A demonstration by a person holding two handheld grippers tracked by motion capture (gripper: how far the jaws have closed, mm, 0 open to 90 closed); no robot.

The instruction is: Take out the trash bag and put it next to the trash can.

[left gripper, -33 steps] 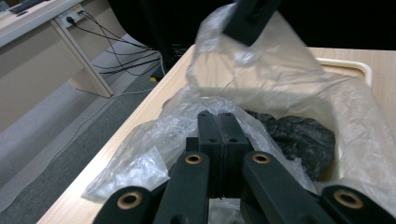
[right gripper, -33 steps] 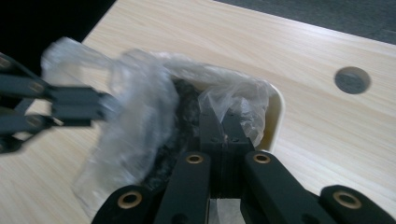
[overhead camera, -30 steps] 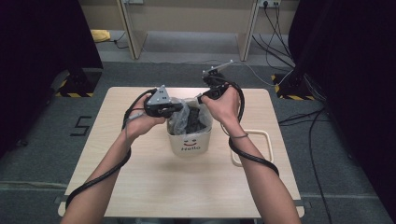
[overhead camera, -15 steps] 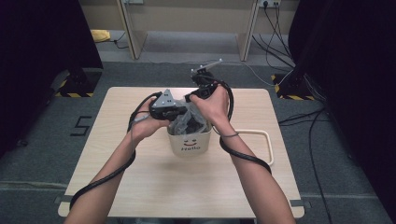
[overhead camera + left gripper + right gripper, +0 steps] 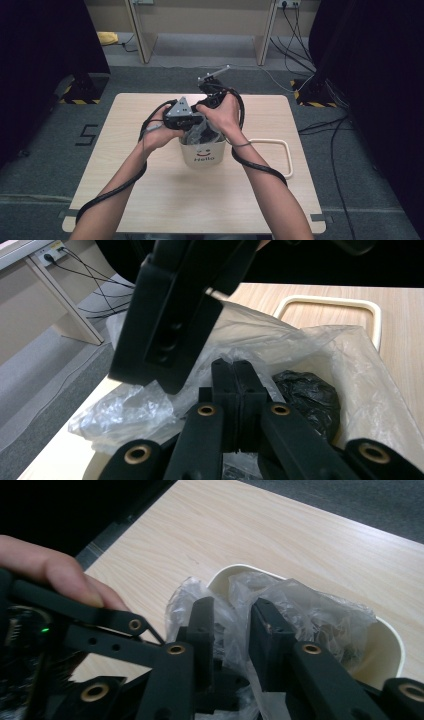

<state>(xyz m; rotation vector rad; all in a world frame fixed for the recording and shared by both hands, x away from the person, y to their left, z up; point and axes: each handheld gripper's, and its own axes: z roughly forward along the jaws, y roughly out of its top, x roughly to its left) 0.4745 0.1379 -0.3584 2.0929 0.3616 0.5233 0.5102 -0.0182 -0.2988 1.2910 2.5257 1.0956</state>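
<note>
Over the bin (image 5: pixel 202 156), both hands (image 5: pixel 226 112) apparently meet.

A small bin (image 5: pixel 202 156) stands near the middle of the table (image 5: pixel 150 200), a plastic liner bag (image 5: pixel 280 340) bunched in and over its mouth and a dark crumpled bag (image 5: pixel 307 395) inside. A loop-shaped frame (image 5: pixel 280 150) lies flat just to its right. Behind the table, cables (image 5: pixel 300 30) trail across the floor beside desk legs (image 5: pixel 140 30).

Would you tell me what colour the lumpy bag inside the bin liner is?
Black bag, seen best in the left gripper view.
</note>
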